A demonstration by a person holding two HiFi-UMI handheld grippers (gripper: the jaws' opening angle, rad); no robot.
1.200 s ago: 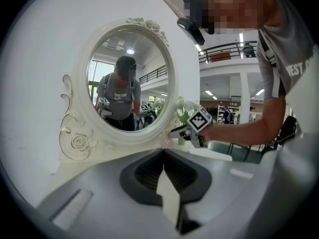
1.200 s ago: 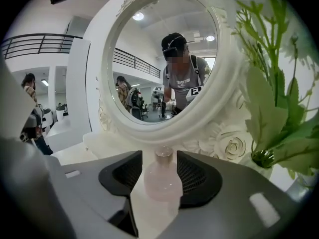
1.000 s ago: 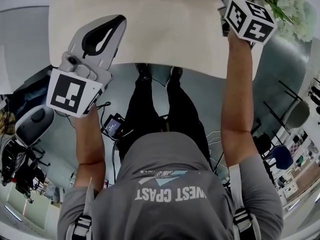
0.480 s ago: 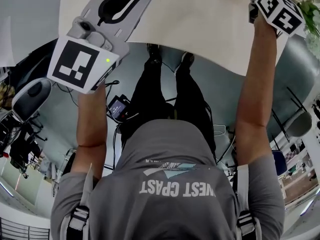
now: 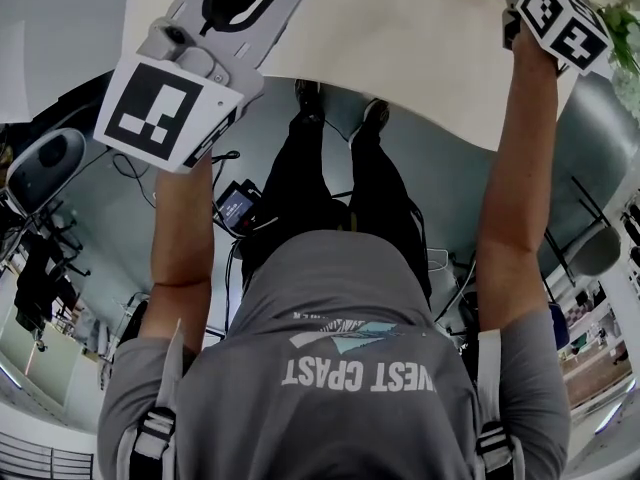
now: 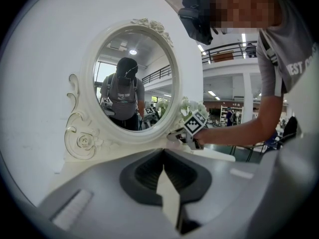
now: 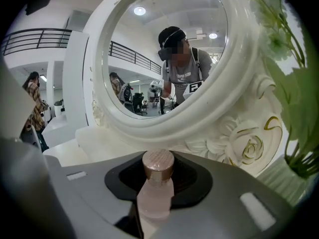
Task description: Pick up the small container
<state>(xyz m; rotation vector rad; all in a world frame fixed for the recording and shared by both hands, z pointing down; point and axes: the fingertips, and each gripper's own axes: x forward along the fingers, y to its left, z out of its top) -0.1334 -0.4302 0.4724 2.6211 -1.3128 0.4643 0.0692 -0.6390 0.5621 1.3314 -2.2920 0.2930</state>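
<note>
The small container (image 7: 155,199) is a pale pink bottle with a rose-gold cap (image 7: 158,165). It stands upright between the jaws of my right gripper (image 7: 158,157), which are closing on it; its sides fill the gap and touch both jaws. The head view shows only this gripper's marker cube (image 5: 560,20) at the white table's far right, and the bottle is hidden there. My left gripper (image 6: 163,154) is held shut with nothing in it, over the table's left part, pointing at the mirror base.
A white oval mirror (image 7: 164,54) with an ornate rose-carved frame (image 6: 82,141) stands right behind the bottle. Green leaves and white flowers (image 7: 294,83) hang at the right. The table's front edge (image 5: 400,118) runs just ahead of the person's legs.
Both arms have reached further forward over the table, and the right gripper's cube has slid toward the top right corner. The left gripper has risen slightly.
</note>
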